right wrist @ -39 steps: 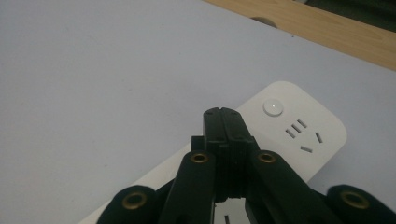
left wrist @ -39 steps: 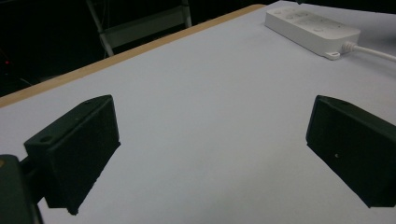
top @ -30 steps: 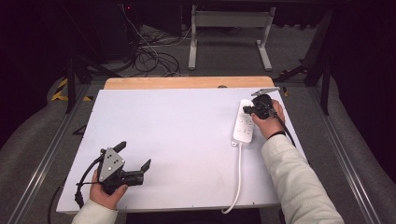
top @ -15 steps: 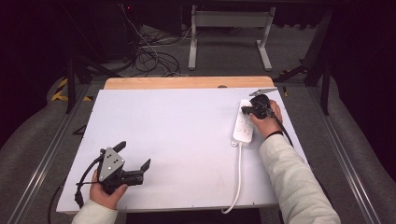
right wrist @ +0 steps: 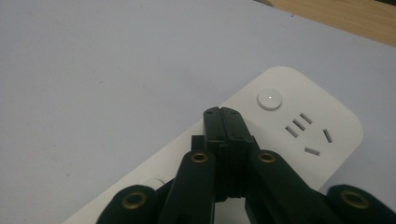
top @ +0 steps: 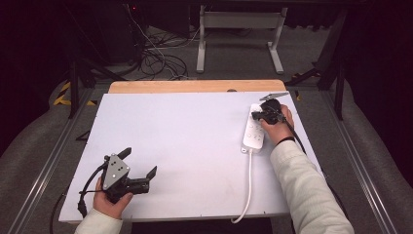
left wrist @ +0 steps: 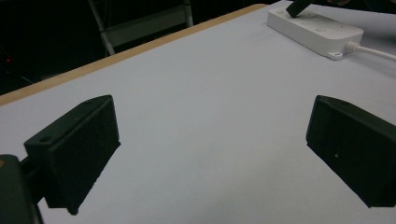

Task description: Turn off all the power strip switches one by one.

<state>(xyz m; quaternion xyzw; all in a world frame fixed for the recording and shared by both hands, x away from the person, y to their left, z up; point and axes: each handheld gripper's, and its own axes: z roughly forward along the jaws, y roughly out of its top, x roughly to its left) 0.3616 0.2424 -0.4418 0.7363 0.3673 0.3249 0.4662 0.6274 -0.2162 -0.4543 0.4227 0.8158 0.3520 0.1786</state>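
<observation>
Two grippers: one at work at the right of the high view, one idle at its lower left.
Right gripper: jaws pressed flat together with nothing between them, tips over the power strip, near its far end.
Power strip, place: lies flat at the right side of the white table top, long axis running up-frame; white cord trails off the bottom edge.
Power strip, detail: in the right gripper view the round button sits just past the closed tips, with a slotted socket to its right.
Left gripper: jaws spread wide, holding nothing, resting low on the table, well apart from the strip.
Likely aim: pressing the button with the closed tips, judging by the pose.
Risk 1: tips land short of the button on bare casing; no switch action.
Risk 2: an angled push shoves the unbraced strip across the smooth top, since the left gripper is not steadying it.
Risk 3: tips slide toward the socket slots.
Containers: none on the table; the visible socket holds no plug.
</observation>
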